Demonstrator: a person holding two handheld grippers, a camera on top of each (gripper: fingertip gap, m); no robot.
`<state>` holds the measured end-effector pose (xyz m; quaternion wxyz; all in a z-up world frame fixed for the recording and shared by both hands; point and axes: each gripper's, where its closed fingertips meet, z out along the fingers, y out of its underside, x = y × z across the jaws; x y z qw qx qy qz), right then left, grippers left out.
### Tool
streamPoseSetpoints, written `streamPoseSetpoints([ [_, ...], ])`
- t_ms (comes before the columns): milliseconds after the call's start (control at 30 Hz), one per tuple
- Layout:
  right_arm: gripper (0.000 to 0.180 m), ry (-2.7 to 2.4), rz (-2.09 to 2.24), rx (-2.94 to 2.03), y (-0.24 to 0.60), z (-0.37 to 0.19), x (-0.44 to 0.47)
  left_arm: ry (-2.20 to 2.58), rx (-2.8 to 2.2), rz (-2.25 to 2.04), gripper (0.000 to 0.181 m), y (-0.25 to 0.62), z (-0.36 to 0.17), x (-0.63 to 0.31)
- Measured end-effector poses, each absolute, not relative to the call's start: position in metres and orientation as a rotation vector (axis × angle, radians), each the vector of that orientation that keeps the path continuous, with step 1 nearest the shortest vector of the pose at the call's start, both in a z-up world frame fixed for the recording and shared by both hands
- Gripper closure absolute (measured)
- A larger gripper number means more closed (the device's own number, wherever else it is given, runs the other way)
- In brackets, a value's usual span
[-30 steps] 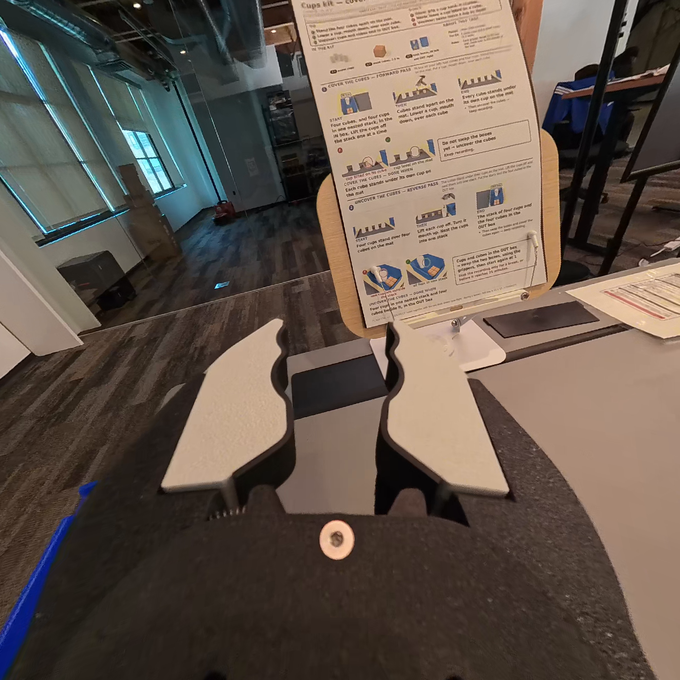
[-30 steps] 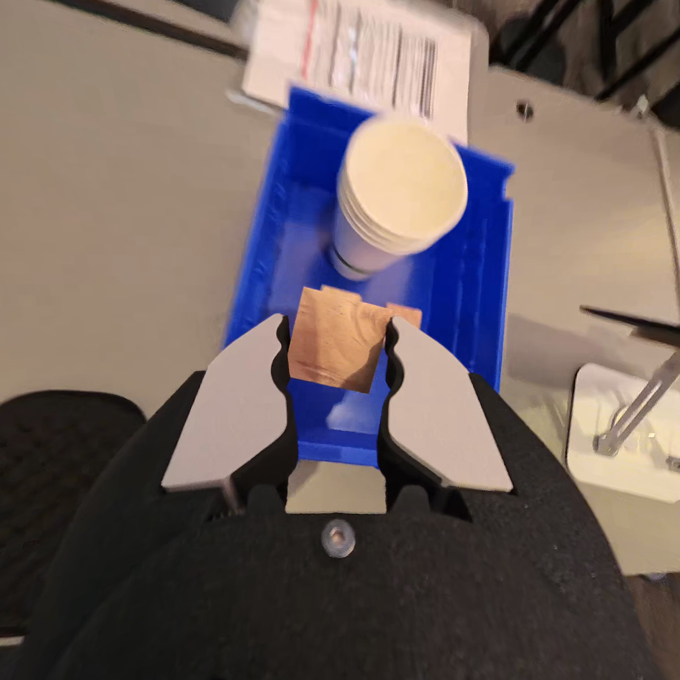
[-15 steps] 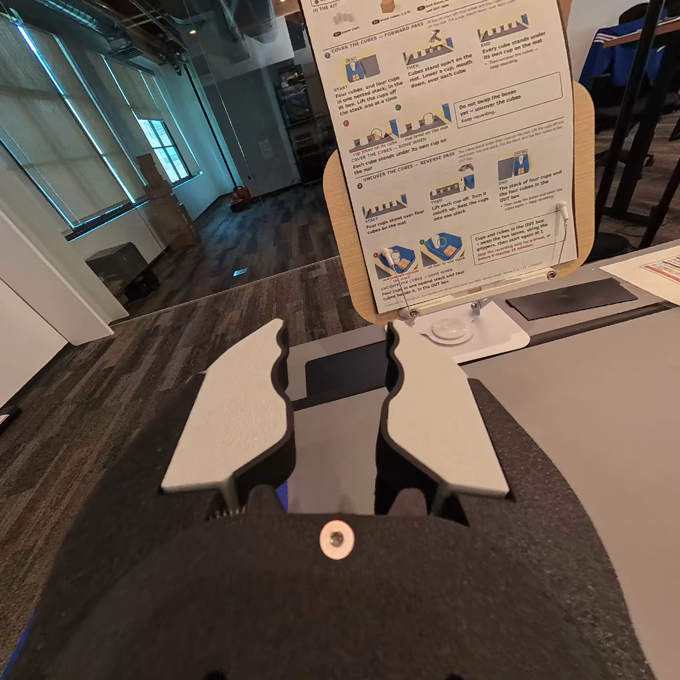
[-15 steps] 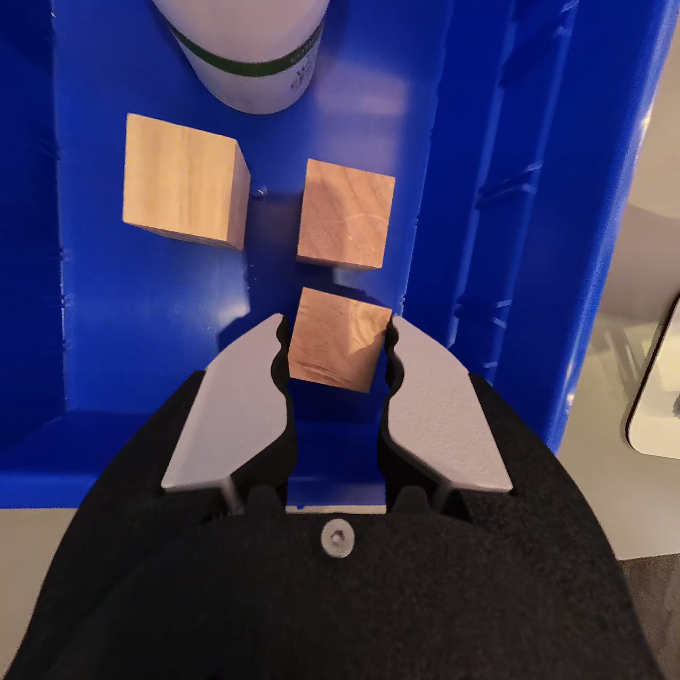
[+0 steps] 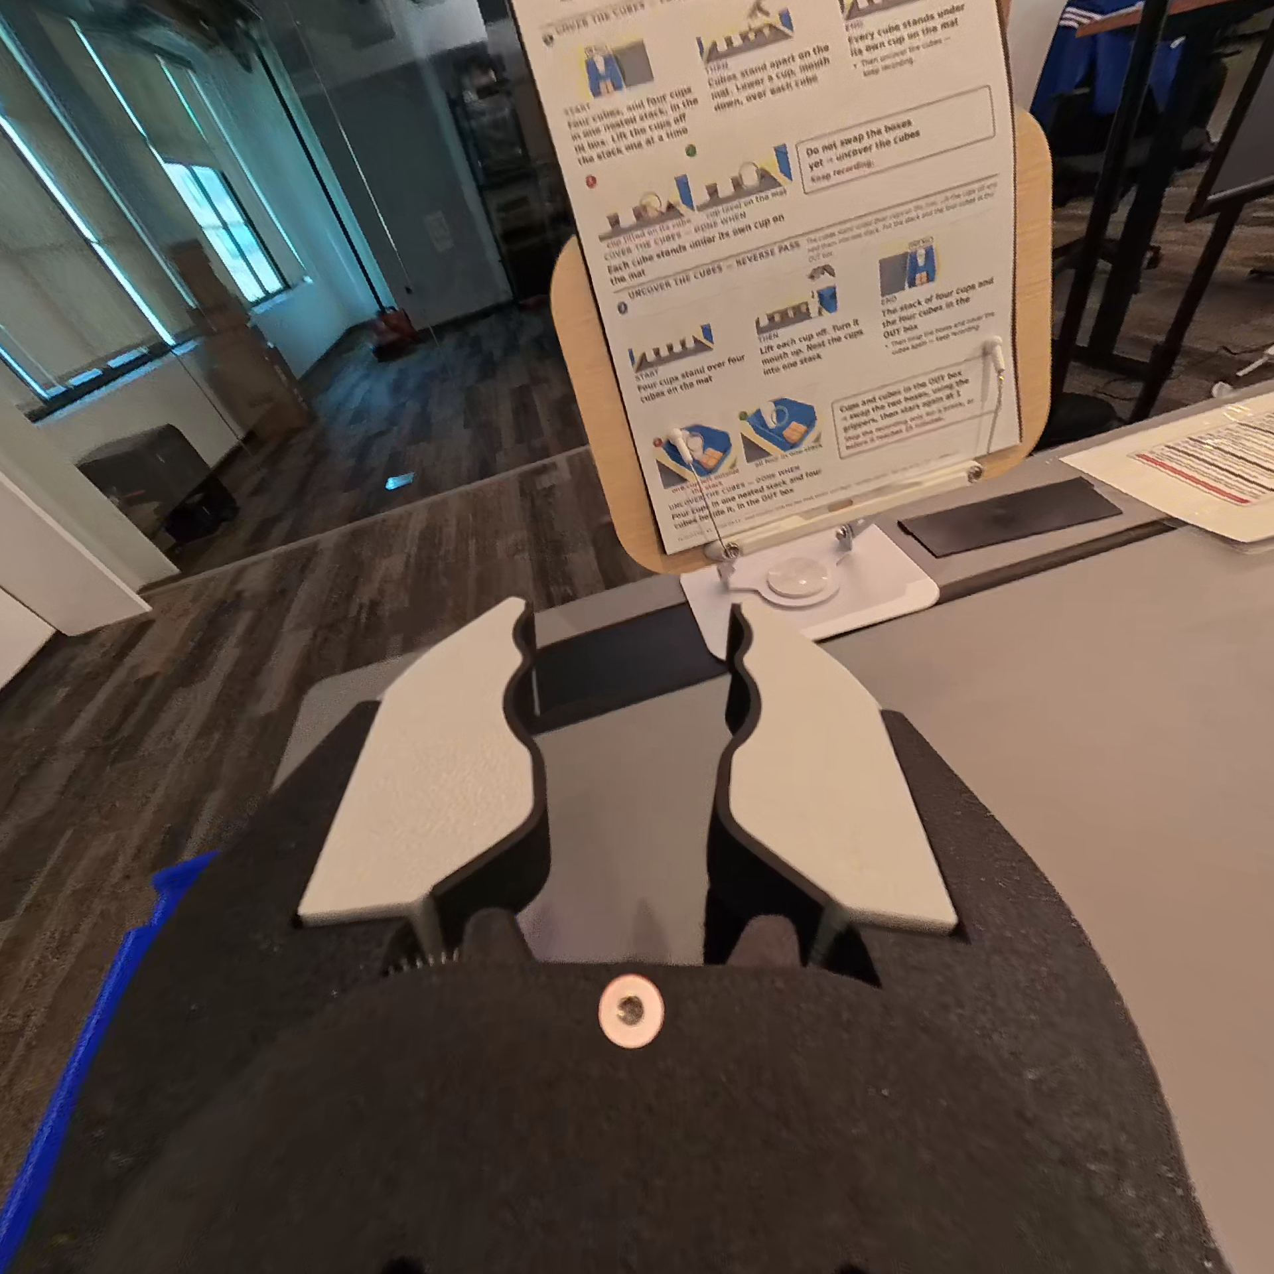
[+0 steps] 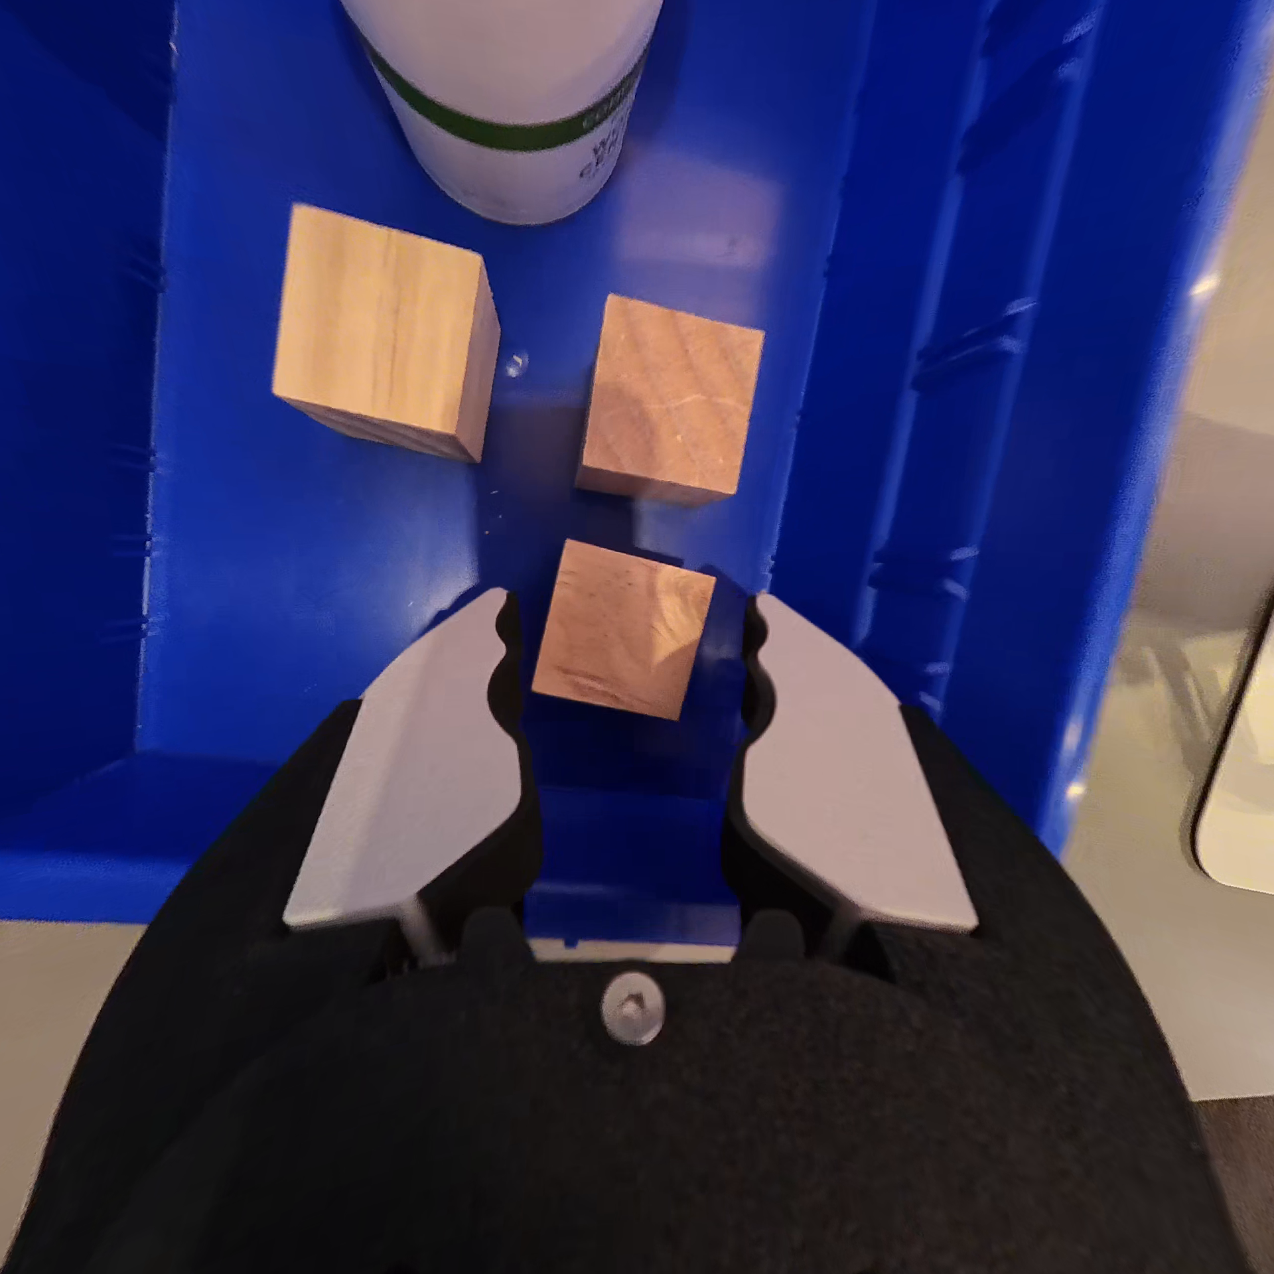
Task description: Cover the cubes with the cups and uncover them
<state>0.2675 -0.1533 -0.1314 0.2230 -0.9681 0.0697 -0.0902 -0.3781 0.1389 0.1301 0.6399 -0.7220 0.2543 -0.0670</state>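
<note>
Inside the blue bin [image 6: 965, 345], the right gripper [image 6: 624, 662] has just parted, releasing the darker wooden cube [image 6: 624, 627] near two others; uncovering looks almost complete. The left gripper [image 5: 627, 689] hovers released, empty, over the counter [image 5: 1068, 724].

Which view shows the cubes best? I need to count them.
The right wrist view: three wooden cubes lie in the blue bin, one between the open right gripper. The left wrist view shows none, only a sliver of blue bin edge.
</note>
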Motion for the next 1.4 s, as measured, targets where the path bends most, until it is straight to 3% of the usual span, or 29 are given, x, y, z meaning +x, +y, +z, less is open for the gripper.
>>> streamPoseSetpoints([
  [133, 0.104, 0.171, -0.331, -2.534, -0.151, -0.091, 0.268, 0.618, -1.793, -0.175, 0.125, 0.132, 0.101, -0.382],
  [300, 0.106, 0.098, -0.326, -2.336, -0.144, -0.033, 0.233, 0.646, -2.038, -0.152, 0.118, 0.132, 0.026, -0.384],
  [467, 0.108, -0.031, -0.334, -2.225, -0.138, -0.001, 0.188, 0.596, -2.222, -0.233, 0.124, 0.131, -0.038, -0.361],
  [900, 0.111, -0.188, -0.313, -2.165, -0.148, -0.001, 0.145, 0.388, -2.481, 0.062, 0.115, 0.153, -0.120, -0.361],
  [1133, 0.113, -0.157, -0.287, -2.171, -0.161, -0.013, 0.154, 0.417, -2.537, 0.165, 0.134, 0.154, -0.138, -0.361],
  [1400, 0.116, -0.159, -0.266, -2.176, -0.164, -0.021, 0.157, 0.507, -2.513, 0.050, 0.135, 0.149, -0.134, -0.352],
])
